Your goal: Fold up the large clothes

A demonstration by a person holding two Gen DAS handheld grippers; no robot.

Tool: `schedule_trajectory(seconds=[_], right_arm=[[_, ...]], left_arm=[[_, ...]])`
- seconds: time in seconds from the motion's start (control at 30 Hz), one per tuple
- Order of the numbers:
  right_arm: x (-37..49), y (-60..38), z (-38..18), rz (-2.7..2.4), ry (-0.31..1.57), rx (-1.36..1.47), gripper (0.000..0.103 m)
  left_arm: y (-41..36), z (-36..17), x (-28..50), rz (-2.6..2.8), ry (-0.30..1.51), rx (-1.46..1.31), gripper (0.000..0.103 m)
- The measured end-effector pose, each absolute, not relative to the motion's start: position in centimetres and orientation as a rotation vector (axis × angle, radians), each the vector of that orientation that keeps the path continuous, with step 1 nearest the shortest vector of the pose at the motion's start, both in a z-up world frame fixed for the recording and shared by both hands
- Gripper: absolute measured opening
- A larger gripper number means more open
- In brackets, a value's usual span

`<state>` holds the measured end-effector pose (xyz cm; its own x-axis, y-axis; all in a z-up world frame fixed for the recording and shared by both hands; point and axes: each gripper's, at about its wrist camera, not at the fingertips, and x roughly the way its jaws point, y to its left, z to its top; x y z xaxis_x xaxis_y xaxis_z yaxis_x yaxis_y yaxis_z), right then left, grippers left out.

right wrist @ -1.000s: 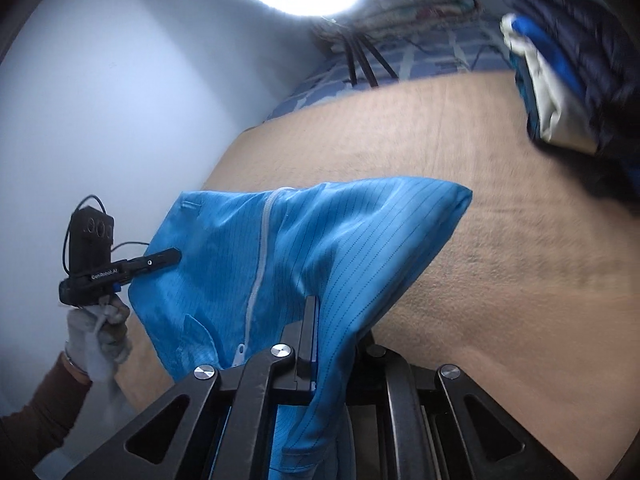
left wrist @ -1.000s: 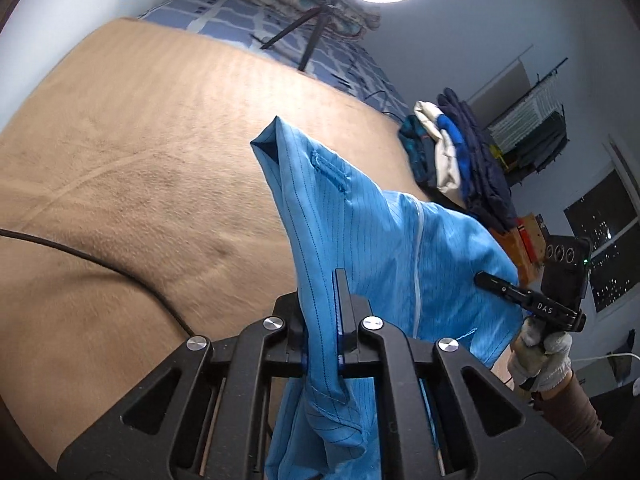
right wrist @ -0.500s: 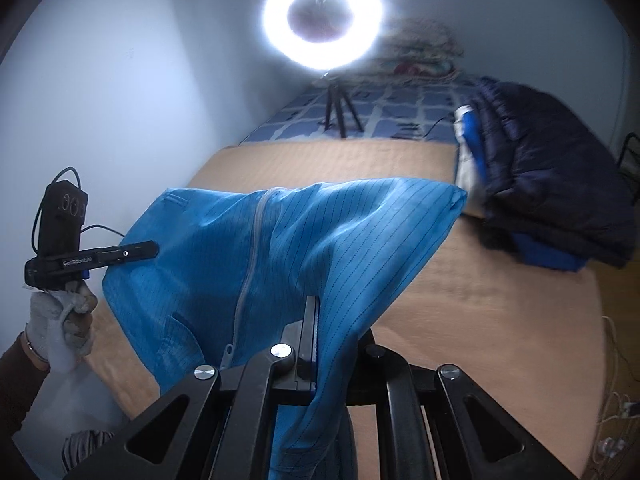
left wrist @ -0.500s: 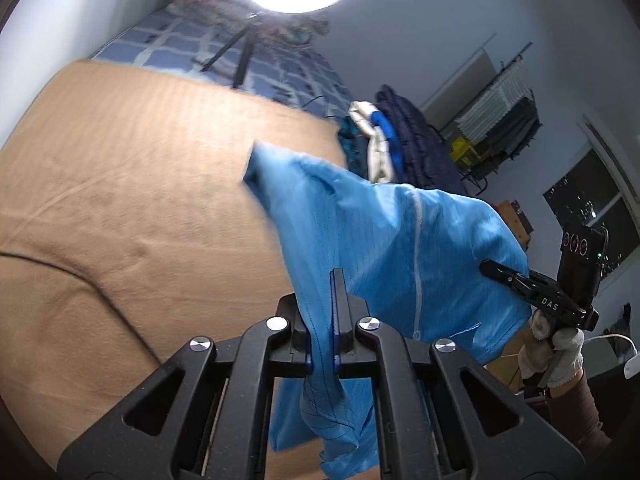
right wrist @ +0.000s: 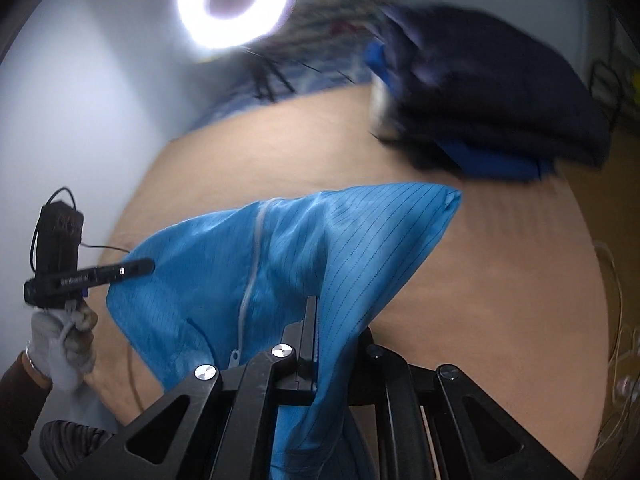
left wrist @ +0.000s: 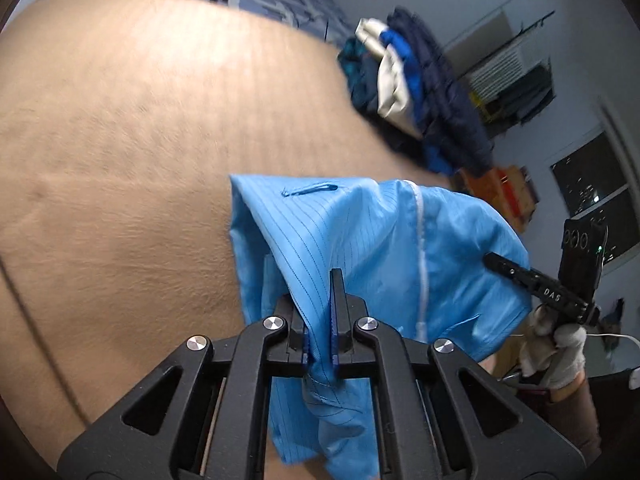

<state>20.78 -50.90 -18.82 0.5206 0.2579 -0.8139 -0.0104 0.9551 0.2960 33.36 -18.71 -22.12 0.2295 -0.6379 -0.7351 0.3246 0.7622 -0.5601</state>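
A bright blue pinstriped garment with a white zipper hangs stretched between my two grippers, above a tan blanket. My left gripper is shut on one edge of it. My right gripper is shut on the other edge; the cloth drapes over its right finger and hides it. Each gripper shows in the other's view, held by a gloved hand: the right one at the right, the left one at the left.
A pile of dark blue, white and teal clothes lies at the far right of the blanket and shows in the right wrist view. A ring light on a tripod stands at the back. A black cable crosses the blanket at the left.
Both views have tilted down toward the blanket and the garment has dropped lower over it. Both grippers stay shut on the cloth.
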Motion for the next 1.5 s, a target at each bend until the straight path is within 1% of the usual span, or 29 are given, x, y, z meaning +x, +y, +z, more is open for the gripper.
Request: schedule_trajectory(seconds=[0.03, 0.1, 0.13, 0.17, 0.2, 0.23, 0.27, 0.3, 0.33, 0.37, 0.4, 0.47, 0.53, 0.67, 0.8, 0.9, 0.93, 0.97, 1.0, 1.07, 1.1, 1.2, 1.3, 1.37, 1.4, 1.47, 1.5], right_arm=[[21.0, -51.7, -19.6, 0.155, 1.028, 0.278, 0.004], [21.6, -53.3, -21.8, 0.150, 1.066, 0.298, 0.005], [21.9, -54.0, -22.7, 0.148, 1.084, 0.305, 0.007], [22.2, -54.9, -23.8, 0.137, 1.102, 0.313, 0.014], [22.4, -55.6, -24.7, 0.124, 1.115, 0.326, 0.023], [22.2, -56.0, -25.1, 0.118, 1.120, 0.337, 0.028], [22.1, -56.5, -25.5, 0.114, 1.121, 0.352, 0.036], [21.9, -56.9, -25.7, 0.115, 1.120, 0.368, 0.037], [21.5, -57.2, -25.8, 0.128, 1.115, 0.386, 0.037], [20.9, -57.5, -25.8, 0.134, 1.111, 0.401, 0.041], [20.4, -57.9, -25.8, 0.129, 1.105, 0.415, 0.048], [18.9, -59.0, -25.8, 0.132, 1.083, 0.494, 0.053], [17.3, -59.7, -25.8, 0.149, 1.056, 0.571, 0.052], [15.3, -59.6, -25.9, 0.134, 1.049, 0.612, 0.052], [12.9, -59.2, -25.1, 0.166, 0.987, 0.716, 0.053], [13.0, -58.1, -25.7, 0.170, 1.036, 0.699, 0.052], [13.5, -57.7, -26.2, 0.159, 1.058, 0.684, 0.045], [14.0, -57.3, -26.6, 0.162, 1.069, 0.676, 0.024], [14.3, -57.1, -26.9, 0.172, 1.074, 0.679, 0.008], [14.8, -56.7, -27.1, 0.165, 1.074, 0.675, 0.000], [14.9, -56.6, -26.9, 0.154, 1.072, 0.645, 0.000], [14.5, -57.2, -27.3, 0.122, 1.092, 0.602, 0.000], [13.9, -57.6, -27.8, 0.113, 1.098, 0.613, 0.000], [13.6, -57.3, -27.2, 0.139, 1.095, 0.585, 0.009], [13.5, -57.3, -26.8, 0.170, 1.096, 0.587, 0.021], [12.9, -57.7, -25.6, 0.211, 1.055, 0.573, 0.038], [12.6, -58.3, -24.8, 0.210, 1.022, 0.557, 0.041]], left_arm=[[-19.3, -22.9, 33.7, -0.670, 1.181, -0.307, 0.018], [-19.8, -24.2, 34.1, -0.668, 1.217, -0.312, 0.032], [-19.8, -24.6, 34.1, -0.683, 1.227, -0.319, 0.032], [-19.7, -25.1, 33.9, -0.694, 1.234, -0.318, 0.032], [-19.5, -25.4, 33.6, -0.699, 1.242, -0.321, 0.035], [-19.0, -25.7, 33.3, -0.701, 1.252, -0.329, 0.038], [-18.5, -25.9, 33.2, -0.701, 1.257, -0.352, 0.038], [-18.0, -26.1, 33.2, -0.698, 1.262, -0.381, 0.042], [-17.2, -26.4, 33.3, -0.688, 1.270, -0.419, 0.044], [-16.4, -26.6, 33.3, -0.679, 1.269, -0.454, 0.044], [-16.0, -26.7, 33.4, -0.676, 1.266, -0.478, 0.044], [-16.2, -27.3, 33.5, -0.677, 1.264, -0.493, 0.044], [-17.2, -28.1, 32.9, -0.689, 1.269, -0.458, 0.044], [-18.5, -27.8, 32.0, -0.702, 1.237, -0.385, 0.044], [-17.4, -27.1, 32.0, -0.704, 1.241, -0.431, 0.044], [-15.8, -26.6, 32.2, -0.693, 1.229, -0.509, 0.044], [-15.4, -26.4, 32.3, -0.692, 1.220, -0.526, 0.044], [-15.0, -26.2, 32.3, -0.693, 1.213, -0.530, 0.044], [-14.9, -26.1, 32.3, -0.683, 1.208, -0.523, 0.044], [-15.2, -26.1, 32.2, -0.681, 1.206, -0.503, 0.033], [-15.7, -26.4, 32.0, -0.678, 1.223, -0.464, 0.025], [-17.5, -28.0, 31.1, -0.663, 1.267, -0.328, 0.025], [-17.3, -27.3, 30.8, -0.673, 1.229, -0.328, 0.025], [-16.3, -26.7, 31.2, -0.673, 1.207, -0.360, 0.025], [-15.7, -26.5, 31.3, -0.675, 1.201, -0.374, 0.025], [-14.8, -26.3, 31.7, -0.670, 1.195, -0.398, 0.025], [-14.3, -26.3, 31.9, -0.670, 1.196, -0.419, 0.025]])
